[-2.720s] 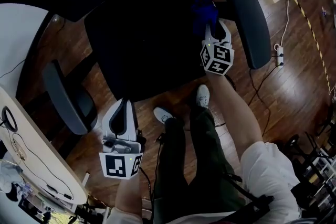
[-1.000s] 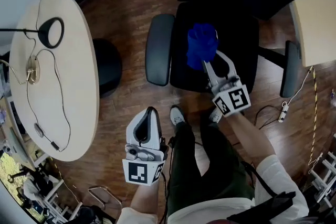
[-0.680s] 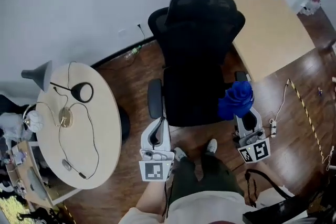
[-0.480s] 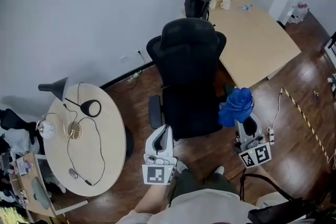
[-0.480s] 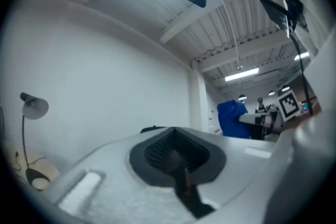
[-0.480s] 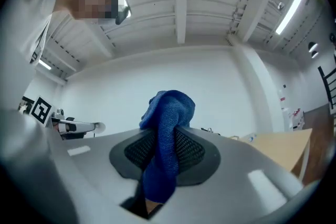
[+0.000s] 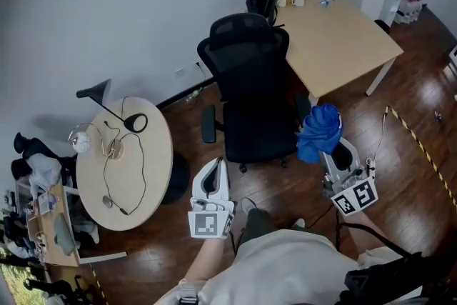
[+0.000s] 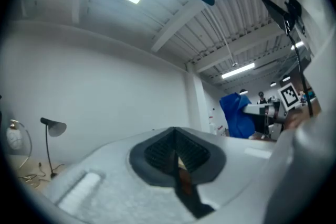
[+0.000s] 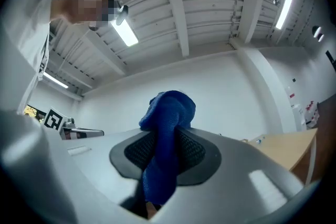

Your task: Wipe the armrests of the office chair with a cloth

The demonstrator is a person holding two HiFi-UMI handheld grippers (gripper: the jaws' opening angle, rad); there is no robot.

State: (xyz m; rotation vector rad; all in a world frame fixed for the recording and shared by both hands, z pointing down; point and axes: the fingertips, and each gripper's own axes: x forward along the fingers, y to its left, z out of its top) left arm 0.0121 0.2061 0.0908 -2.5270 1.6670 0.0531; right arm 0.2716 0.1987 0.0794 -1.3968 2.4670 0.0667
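- At the left stands a round desk (image 7: 157, 146) with a smooth, pale wooden top and a thin black lamp (image 7: 96, 91) on it.
- The left hand-held gripper (image 7: 216, 166) is white plastic with dark ribbed pads. Its jaws are pressed together on nothing, above the dark plank floor (image 7: 414, 103).
- The black office chair (image 7: 250, 103) stands in the middle, with a mesh back and long padded armrests.
- The right hand-held gripper (image 7: 330, 153) pinches a bunched, soft blue cloth (image 7: 319, 131), raised near the chair's armrest (image 7: 303, 109).
- A rectangular desk (image 7: 343, 32) of pale wood stands behind.

Chair (image 7: 250, 118) between round table (image 7: 153, 153) and desk (image 7: 335, 39), cloth (image 7: 319, 132) at its right
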